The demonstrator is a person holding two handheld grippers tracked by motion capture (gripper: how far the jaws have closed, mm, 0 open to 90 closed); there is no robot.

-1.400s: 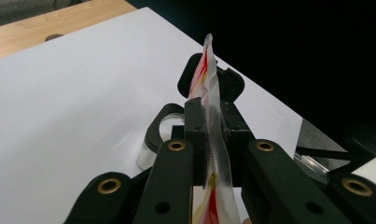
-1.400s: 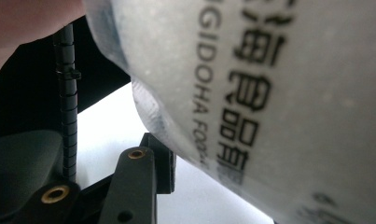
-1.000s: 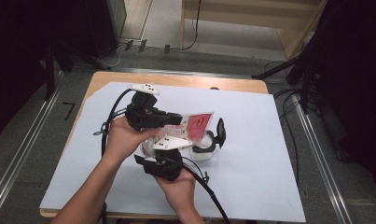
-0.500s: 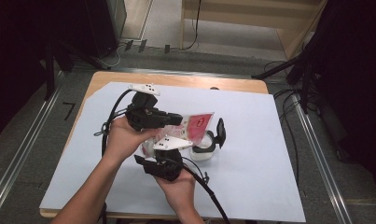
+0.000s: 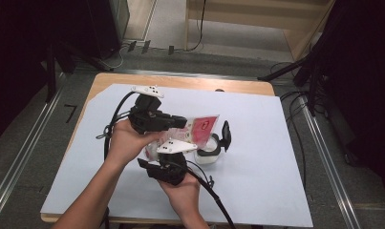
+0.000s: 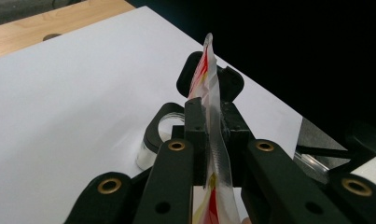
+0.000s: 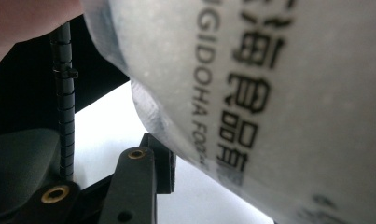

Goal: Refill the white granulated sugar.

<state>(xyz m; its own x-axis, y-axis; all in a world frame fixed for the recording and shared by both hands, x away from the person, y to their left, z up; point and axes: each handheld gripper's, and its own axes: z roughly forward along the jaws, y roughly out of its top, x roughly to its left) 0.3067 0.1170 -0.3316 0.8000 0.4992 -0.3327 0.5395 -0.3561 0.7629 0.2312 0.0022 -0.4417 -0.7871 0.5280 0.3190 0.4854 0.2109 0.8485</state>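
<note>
We see a glossy red-and-clear plastic sachet (image 5: 199,128) at twelve o'clock of a clear plastic jar (image 5: 207,155), on matt white paper (image 5: 257,143) over smooth wood.

Your high view looks forward and down over the whole table (image 5: 276,191) from above your side. Your left gripper view rides low, looking along the packet (image 6: 212,116) edge-on, close up. Your right gripper view sits nearly against that same packet (image 7: 269,93), print blurred.
</note>
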